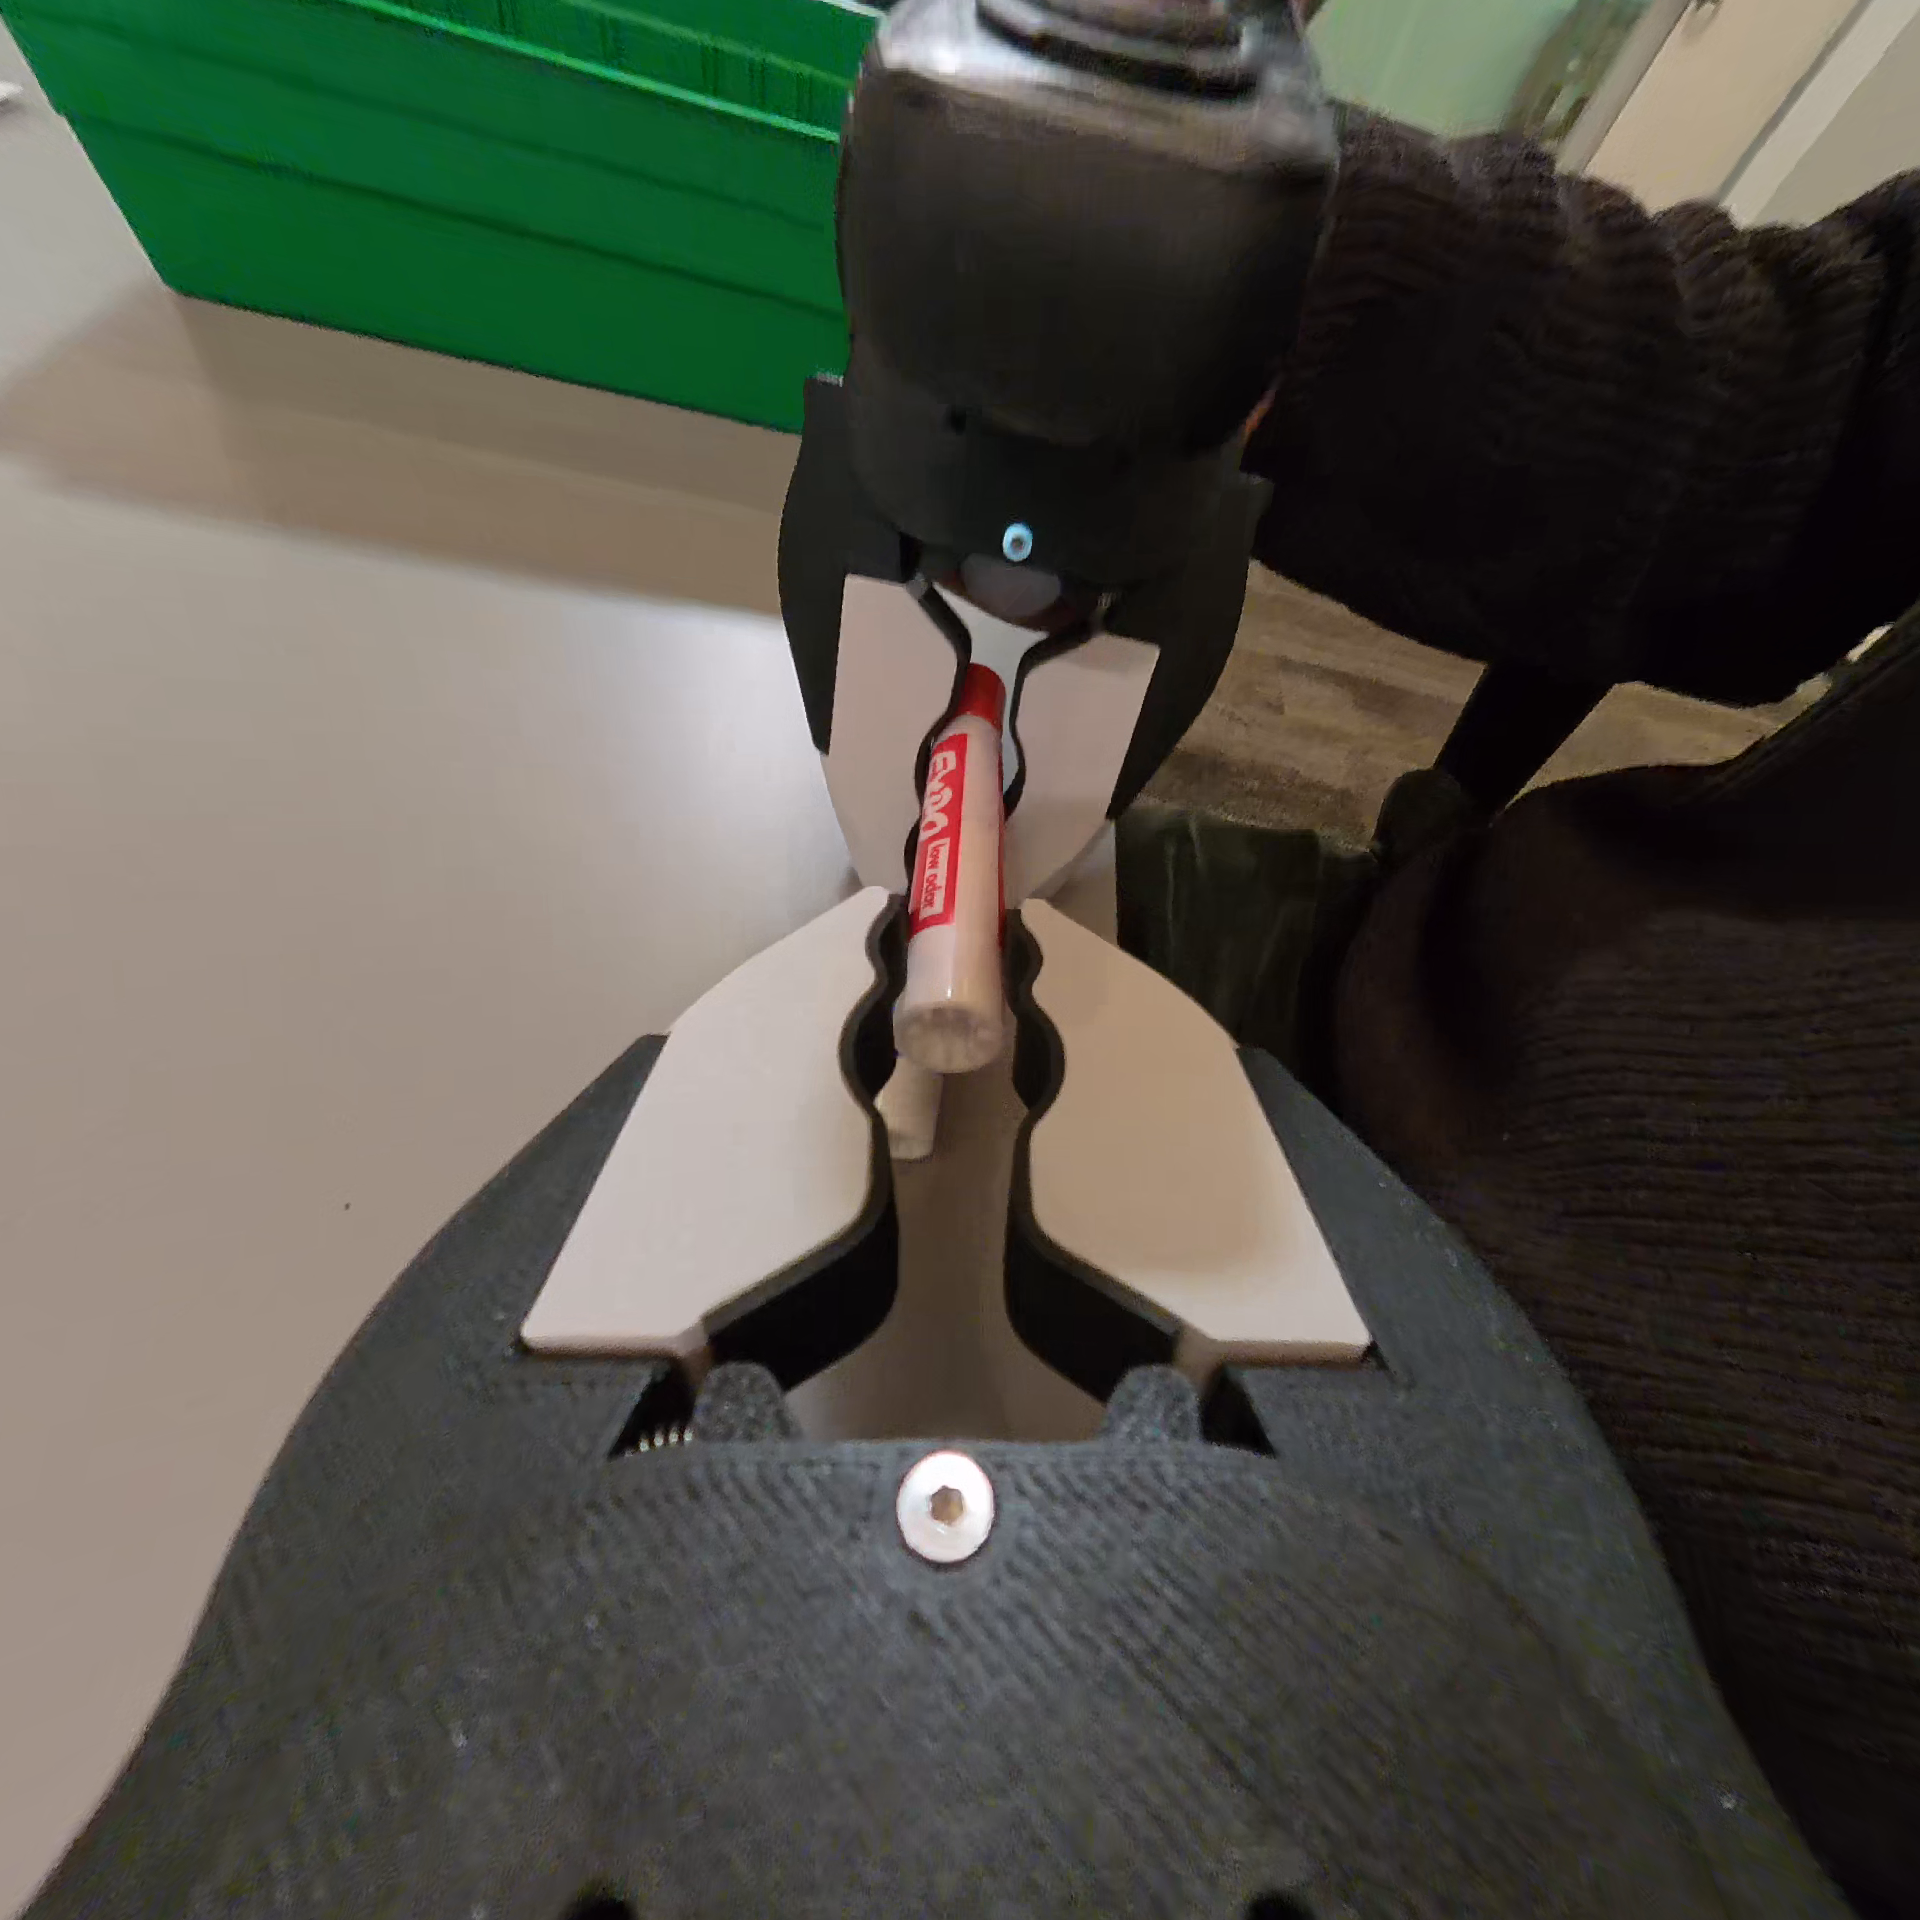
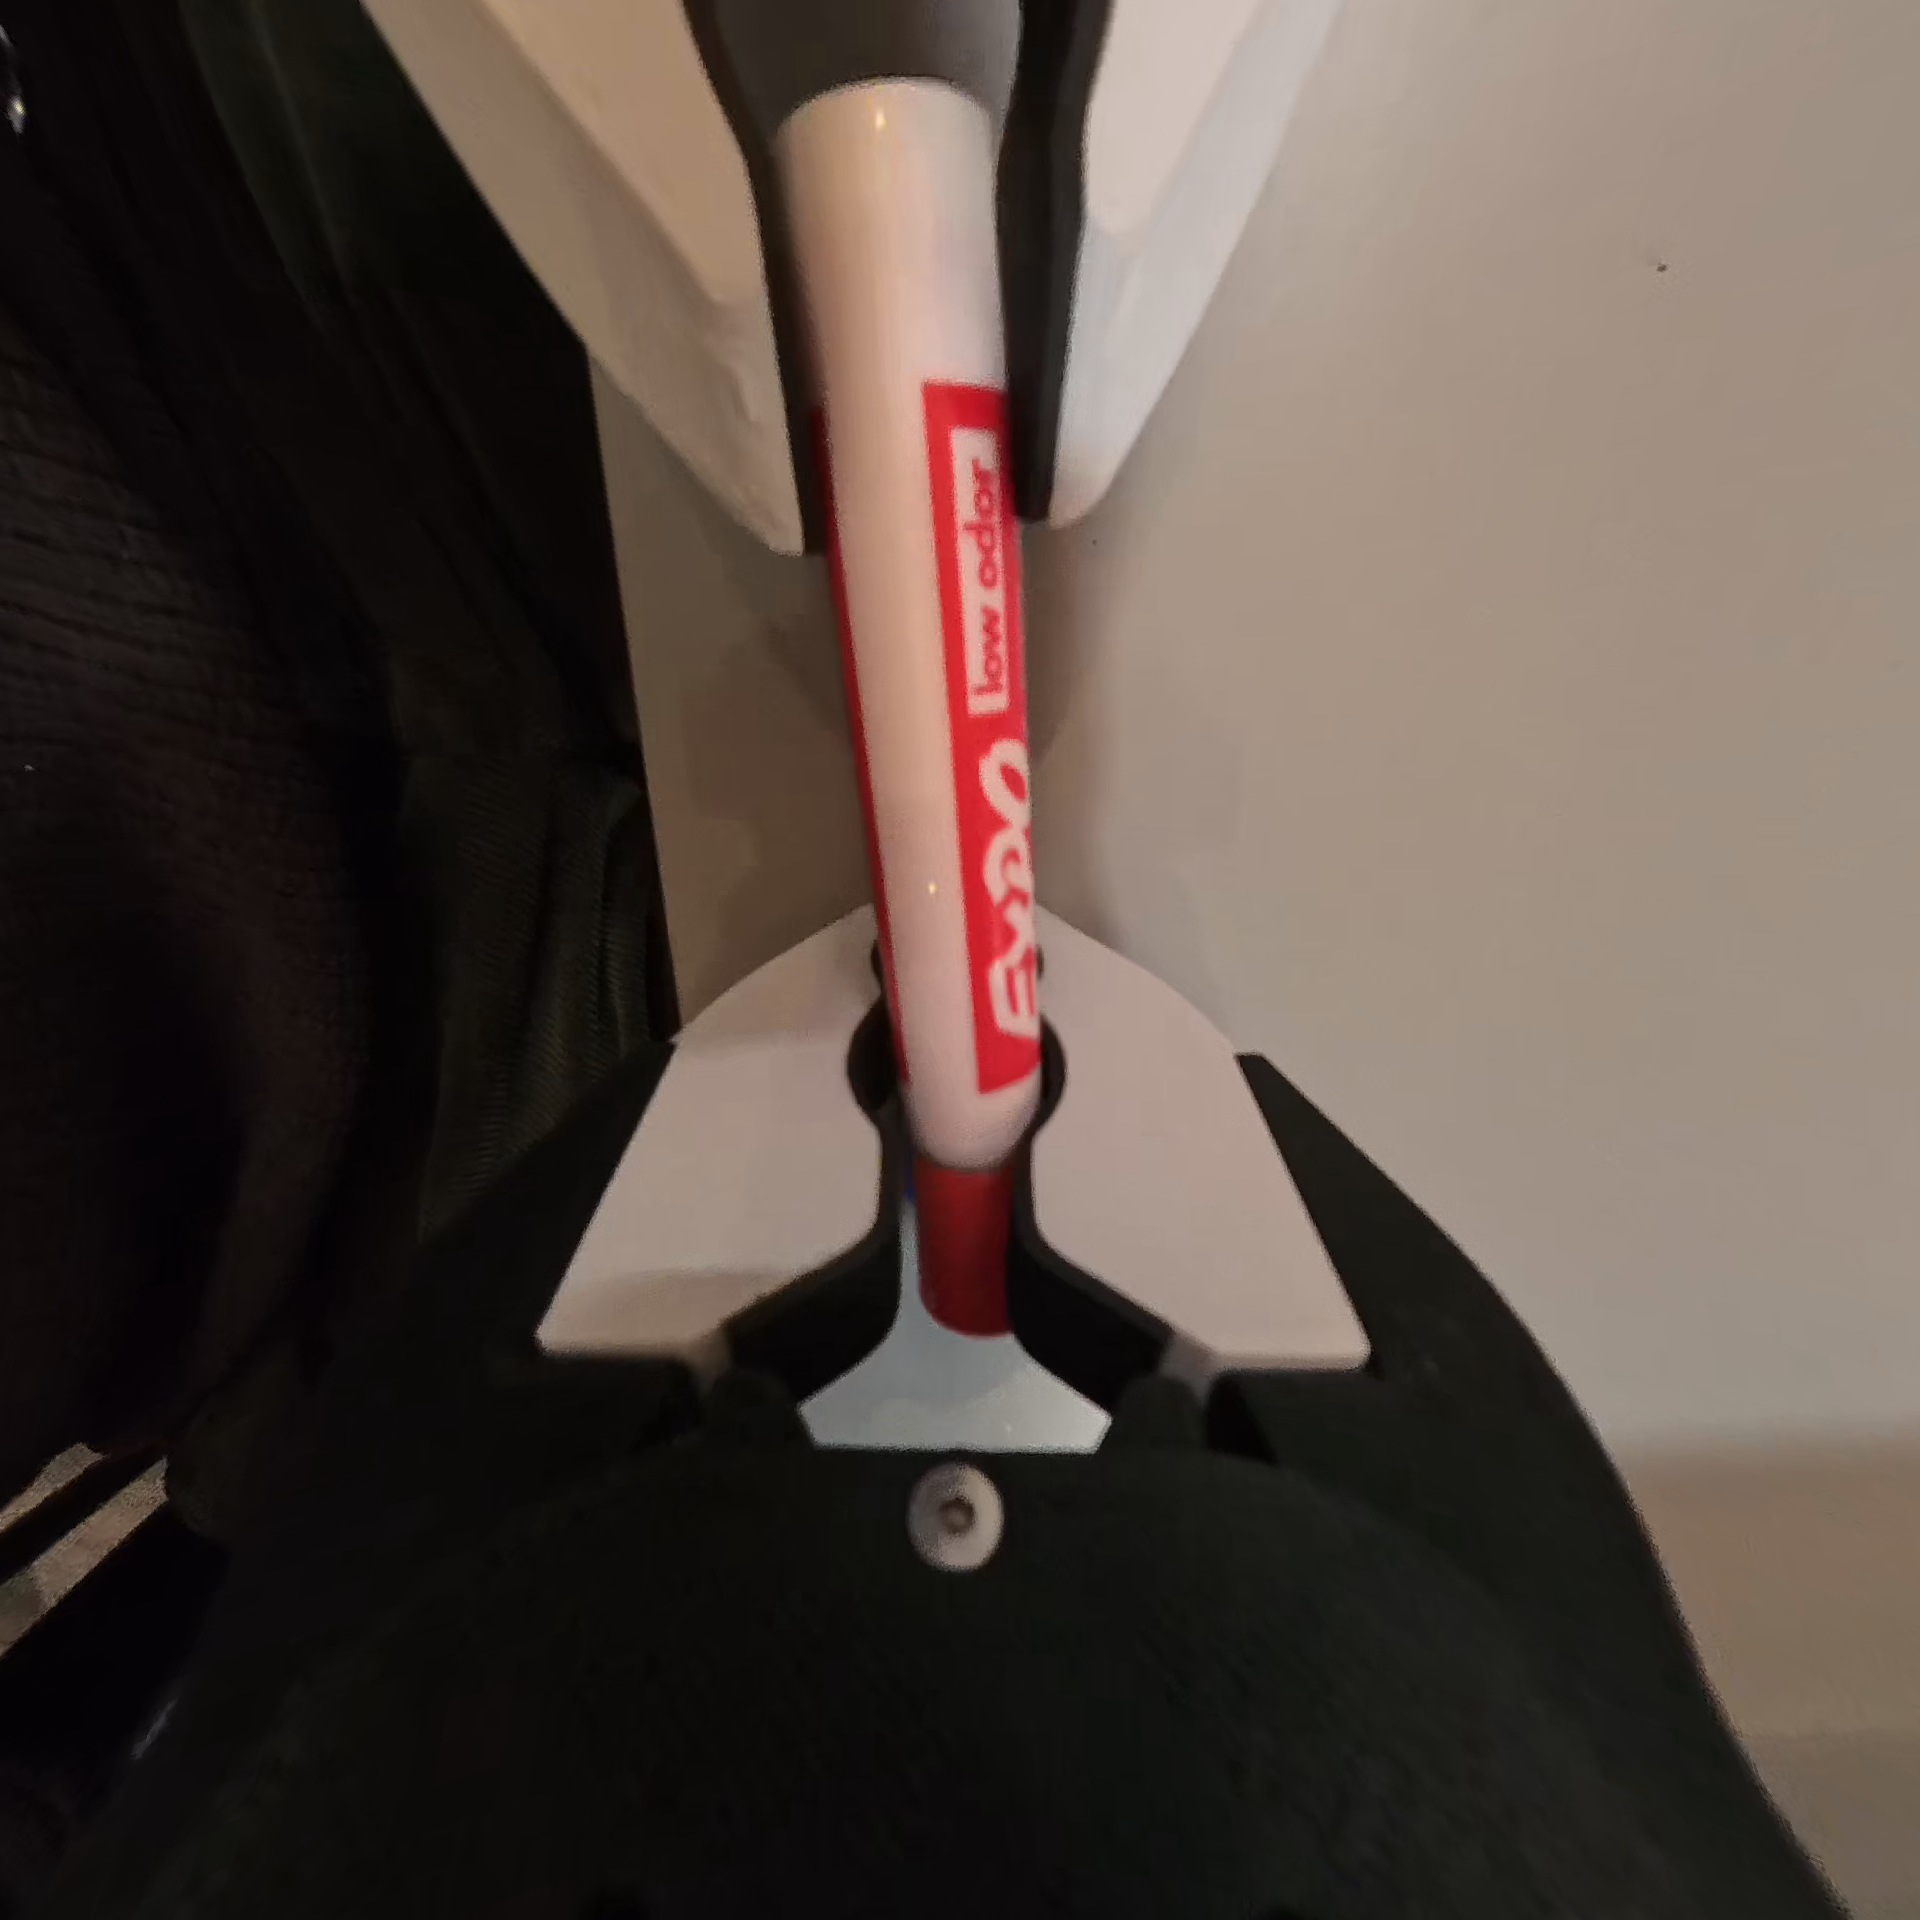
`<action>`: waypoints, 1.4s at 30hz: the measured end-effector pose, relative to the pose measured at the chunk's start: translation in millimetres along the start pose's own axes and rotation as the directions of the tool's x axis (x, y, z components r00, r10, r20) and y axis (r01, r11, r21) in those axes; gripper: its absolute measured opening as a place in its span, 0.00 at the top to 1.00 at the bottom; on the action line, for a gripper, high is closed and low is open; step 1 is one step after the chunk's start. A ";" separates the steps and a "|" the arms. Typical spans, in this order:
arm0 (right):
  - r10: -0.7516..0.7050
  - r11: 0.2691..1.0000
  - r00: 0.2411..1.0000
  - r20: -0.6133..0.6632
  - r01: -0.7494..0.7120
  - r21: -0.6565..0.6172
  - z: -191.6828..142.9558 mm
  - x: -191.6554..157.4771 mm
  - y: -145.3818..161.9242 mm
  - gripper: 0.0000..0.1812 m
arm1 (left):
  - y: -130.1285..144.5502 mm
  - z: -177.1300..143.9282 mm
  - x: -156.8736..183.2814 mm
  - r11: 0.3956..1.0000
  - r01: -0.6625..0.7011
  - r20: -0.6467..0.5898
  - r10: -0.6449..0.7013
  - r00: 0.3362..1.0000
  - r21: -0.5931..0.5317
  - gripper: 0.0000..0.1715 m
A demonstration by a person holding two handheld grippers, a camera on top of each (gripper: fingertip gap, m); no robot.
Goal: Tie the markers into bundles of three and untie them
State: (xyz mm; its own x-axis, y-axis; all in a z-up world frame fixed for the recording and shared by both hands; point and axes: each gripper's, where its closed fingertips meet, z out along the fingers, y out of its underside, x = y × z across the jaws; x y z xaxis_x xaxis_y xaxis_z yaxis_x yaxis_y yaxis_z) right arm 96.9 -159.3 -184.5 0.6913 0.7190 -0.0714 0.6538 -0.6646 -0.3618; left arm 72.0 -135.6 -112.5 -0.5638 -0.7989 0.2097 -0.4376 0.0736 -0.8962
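A white marker with a red label and red cap (image 1: 954, 862) is held level above the table between the two grippers, which face each other tip to tip. My left gripper (image 1: 954, 935) is shut on its white butt end. My right gripper (image 1: 964, 821) is shut on the cap end. In the right wrist view the marker (image 2: 935, 727) runs from my right gripper (image 2: 956, 997) up to the left gripper (image 2: 925, 520). The white end of a second marker (image 1: 912, 1122) shows just below the first. A blue sliver beside the red cap (image 2: 907, 1195) is too small to identify.
The beige table (image 1: 312, 883) stretches to the left. A green plastic crate (image 1: 468, 187) stands at the back left. A person's dark knitted sleeve (image 1: 1610, 416) and dark clothing (image 1: 1662, 1247) fill the right side, past the table's edge. There is about 8 centimeters between the tips of the two grippers.
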 end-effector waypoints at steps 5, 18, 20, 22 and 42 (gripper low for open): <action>-0.014 1.000 1.000 -0.007 0.014 -0.004 -0.2 -1.4 -3.0 0.89 | 2.5 1.7 2.2 1.000 0.004 -0.006 -0.004 1.000 -0.011 0.89; -0.032 0.998 0.999 -0.024 0.033 0.056 -10.2 0.1 -14.3 0.90 | -5.3 -1.9 2.5 0.998 0.037 -0.031 -0.035 0.999 0.053 0.89; -0.026 0.998 1.000 -0.016 0.027 0.065 -10.6 -0.2 -14.9 0.90 | -6.7 -2.1 2.5 0.997 0.039 -0.030 -0.037 0.999 0.064 0.89; -0.022 0.997 1.000 -0.011 0.022 0.067 -9.7 -0.1 -14.6 0.90 | -5.2 -1.8 0.7 0.997 0.044 -0.021 -0.043 0.999 0.057 0.89; 0.028 0.993 0.999 -0.023 -0.026 0.113 -16.2 11.3 -11.0 0.90 | 22.8 -5.2 -22.9 0.996 0.064 0.072 -0.059 0.996 -0.063 0.79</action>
State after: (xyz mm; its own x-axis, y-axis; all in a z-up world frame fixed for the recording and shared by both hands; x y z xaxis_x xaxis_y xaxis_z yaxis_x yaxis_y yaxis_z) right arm 102.5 -147.1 -166.2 0.7164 0.6950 -0.0606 0.5970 -0.6557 -0.4622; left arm 71.3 -112.5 -135.7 -0.4846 -0.8429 0.2336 -0.5158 0.0597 -0.8546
